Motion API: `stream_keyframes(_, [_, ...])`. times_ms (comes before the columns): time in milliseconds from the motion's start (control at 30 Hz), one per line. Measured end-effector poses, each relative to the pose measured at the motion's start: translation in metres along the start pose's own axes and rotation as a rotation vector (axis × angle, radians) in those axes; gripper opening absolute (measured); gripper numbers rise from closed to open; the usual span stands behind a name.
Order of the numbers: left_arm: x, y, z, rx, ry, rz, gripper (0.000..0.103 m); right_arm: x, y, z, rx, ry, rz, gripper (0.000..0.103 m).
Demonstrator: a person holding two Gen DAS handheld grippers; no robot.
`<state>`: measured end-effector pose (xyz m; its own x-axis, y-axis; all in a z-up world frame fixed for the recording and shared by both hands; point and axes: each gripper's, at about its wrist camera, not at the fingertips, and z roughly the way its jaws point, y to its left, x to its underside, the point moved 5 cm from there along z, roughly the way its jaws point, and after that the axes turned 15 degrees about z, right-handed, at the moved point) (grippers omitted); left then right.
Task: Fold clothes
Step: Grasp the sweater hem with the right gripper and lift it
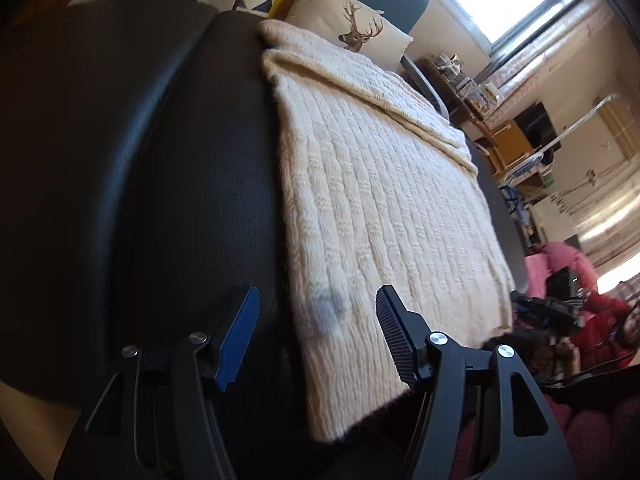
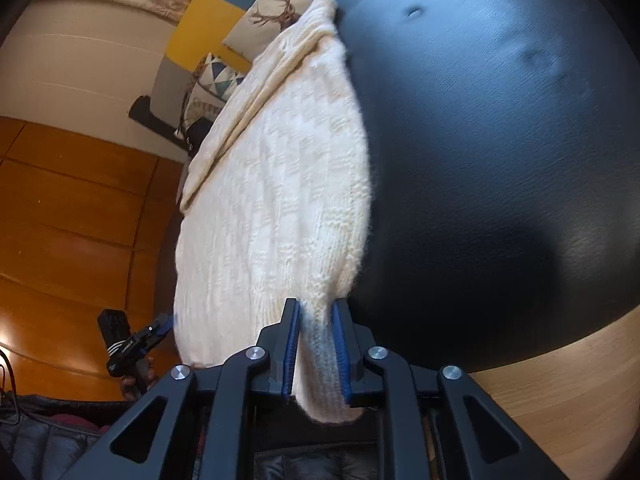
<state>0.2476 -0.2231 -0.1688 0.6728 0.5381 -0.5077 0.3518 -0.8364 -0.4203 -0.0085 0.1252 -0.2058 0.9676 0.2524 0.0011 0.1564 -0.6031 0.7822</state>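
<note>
Cream ribbed-knit sweater (image 2: 276, 200) in right gripper (image 2: 317, 350)

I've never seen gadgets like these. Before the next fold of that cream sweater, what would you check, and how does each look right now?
1. Right gripper holds the sweater: ok, its fingers are closed on a corner.
2. Left gripper holds the sweater: not ok, open, straddling the near edge without pinching.
3. Sweater lies flat on the black cushion: ok, smooth, one layer already folded across the far end.
4. Gripped corner is a single layer: cannot tell.
5. Nothing lies on the sweater: ok; the deer pillow sits beyond it.
</note>
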Motion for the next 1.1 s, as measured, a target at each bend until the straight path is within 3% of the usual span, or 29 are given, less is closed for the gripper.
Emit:
stream_keyframes(167, [0.016, 0.004, -0.011, 0.054, 0.039, -0.043, 0.064, -0.001, -0.001, 0.003, -0.043, 0.027, 0.036, 0.023])
stream_keyframes(367, [0.031, -0.024, 0.0, 0.103, 0.112, 0.049, 0.064, 0.0, 0.003, 0.007, -0.047, 0.059, 0.025, 0.028])
stream_keyframes(433, [0.031, -0.03, 0.005, 0.089, 0.117, 0.075, 0.066, 0.001, 0.003, 0.008, -0.044, 0.067, 0.018, 0.029])
stream_keyframes(633, [0.034, -0.019, 0.003, 0.164, 0.057, -0.079, 0.07, 0.002, 0.005, 0.009, -0.041, 0.077, 0.0, 0.029])
stream_keyframes(767, [0.033, -0.021, 0.002, 0.153, 0.051, -0.101, 0.07, 0.004, 0.01, 0.01, -0.02, 0.074, -0.039, 0.028])
stream_keyframes(833, [0.031, -0.028, 0.004, 0.146, 0.053, -0.085, 0.06, 0.006, 0.013, 0.011, 0.003, 0.068, -0.072, 0.027])
stream_keyframes(1033, [0.032, -0.027, 0.009, 0.175, 0.047, -0.103, 0.056, 0.005, 0.011, 0.01, -0.008, 0.073, -0.083, 0.027])
stream_keyframes(1067, [0.033, -0.024, 0.01, 0.186, 0.042, -0.12, 0.052, 0.005, 0.01, 0.01, -0.014, 0.076, -0.078, 0.028])
stream_keyframes(1100, [0.036, -0.019, 0.011, 0.181, 0.043, -0.138, 0.038, 0.004, 0.008, 0.01, -0.035, 0.084, -0.055, 0.031])
